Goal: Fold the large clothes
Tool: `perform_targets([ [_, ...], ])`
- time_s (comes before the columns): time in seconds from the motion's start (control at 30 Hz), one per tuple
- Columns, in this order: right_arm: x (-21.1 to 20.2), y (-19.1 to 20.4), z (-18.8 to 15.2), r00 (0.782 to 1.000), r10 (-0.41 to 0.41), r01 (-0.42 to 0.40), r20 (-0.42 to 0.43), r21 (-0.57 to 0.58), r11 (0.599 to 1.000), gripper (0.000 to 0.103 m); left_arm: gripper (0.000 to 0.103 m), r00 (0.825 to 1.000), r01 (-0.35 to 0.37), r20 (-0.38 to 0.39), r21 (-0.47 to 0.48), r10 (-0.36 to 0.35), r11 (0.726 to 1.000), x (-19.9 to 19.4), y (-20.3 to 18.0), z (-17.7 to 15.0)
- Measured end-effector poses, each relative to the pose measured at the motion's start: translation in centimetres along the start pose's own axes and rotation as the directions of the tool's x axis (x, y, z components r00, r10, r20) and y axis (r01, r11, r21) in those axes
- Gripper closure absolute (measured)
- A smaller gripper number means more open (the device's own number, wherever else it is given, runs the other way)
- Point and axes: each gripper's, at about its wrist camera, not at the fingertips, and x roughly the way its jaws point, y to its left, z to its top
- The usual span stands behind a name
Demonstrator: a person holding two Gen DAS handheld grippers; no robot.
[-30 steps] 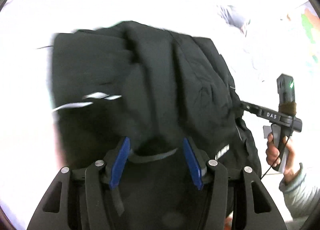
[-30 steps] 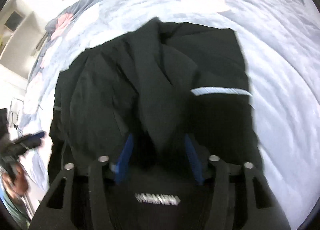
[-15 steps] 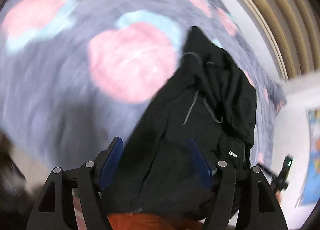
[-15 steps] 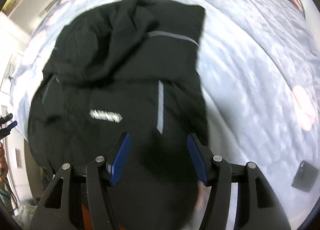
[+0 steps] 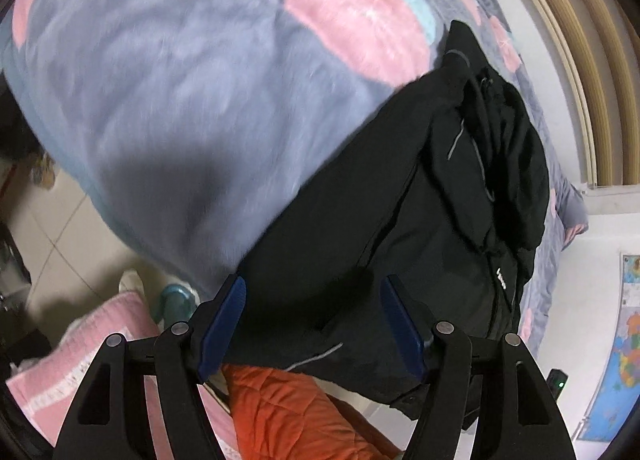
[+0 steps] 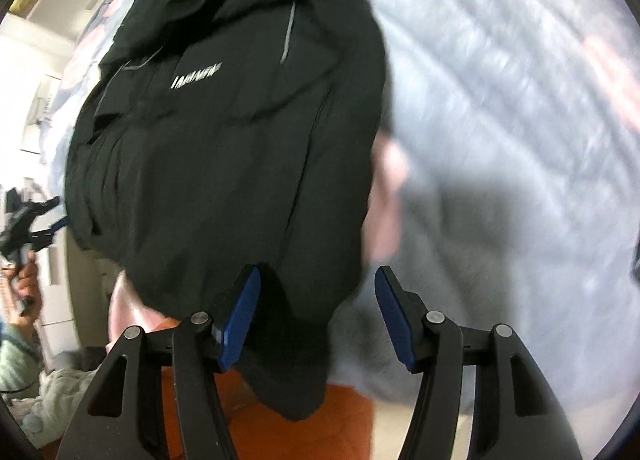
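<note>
A black jacket (image 5: 420, 220) with grey trim lies on the bed, its hem hanging over the near edge. In the right wrist view the jacket (image 6: 232, 132) shows a white chest logo. My left gripper (image 5: 312, 324) is open, its blue pads either side of the hem, gripping nothing. My right gripper (image 6: 316, 312) is open at the jacket's lower right corner, with cloth between the jaws but not pinched. The left gripper also shows far left in the right wrist view (image 6: 36, 228).
The bed has a blue-grey fleece blanket (image 5: 180, 80) with pink patches. An orange quilted cloth (image 5: 280, 412) lies below the bed edge. Pink fabric (image 5: 80, 356) and tiled floor (image 5: 60, 228) are at the left. A wall map (image 5: 624, 340) hangs at the right.
Both grippers have let go of the jacket and drawn back toward its near hem. The jacket now lies spread on the bed.
</note>
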Motion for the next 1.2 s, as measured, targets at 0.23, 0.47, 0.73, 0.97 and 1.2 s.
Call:
perform_targets([
  [0.23,1.9,0.2,-2.8,0.985,0.158,-0.156,-0.074,0.042,0.987,0.04,0.031,1.0,0.017,-0.014,-0.015,-0.017,1.0,0.1,1.0,-1.3],
  [0.47,3.7,2.9,-3.1,0.987,0.089,-0.098,-0.132,-0.067,0.993,0.036,0.031,0.997,0.073,-0.006,-0.09,-0.074,0.993,0.2,3.9,-0.9],
  [0.73,0.9,5.1,-3.3,0.99,0.12,-0.13,-0.068,-0.168,0.977,0.065,0.028,0.988,0.103,-0.121,0.092,-0.092,0.99,2.3,1.6,-1.8],
  [0.97,3.0,2.5,-2.3,0.973,0.208,-0.213,-0.102,-0.036,0.976,0.066,0.046,0.984,0.129,-0.14,0.157,-0.108,0.979,2.4,0.2,-2.2],
  [1.2,3.4,2.8,-2.1,0.965,0.213,-0.221,-0.152,-0.037,0.975,0.055,0.031,0.982,0.059,-0.182,0.093,-0.042,0.994,4.5,1.4,-0.4],
])
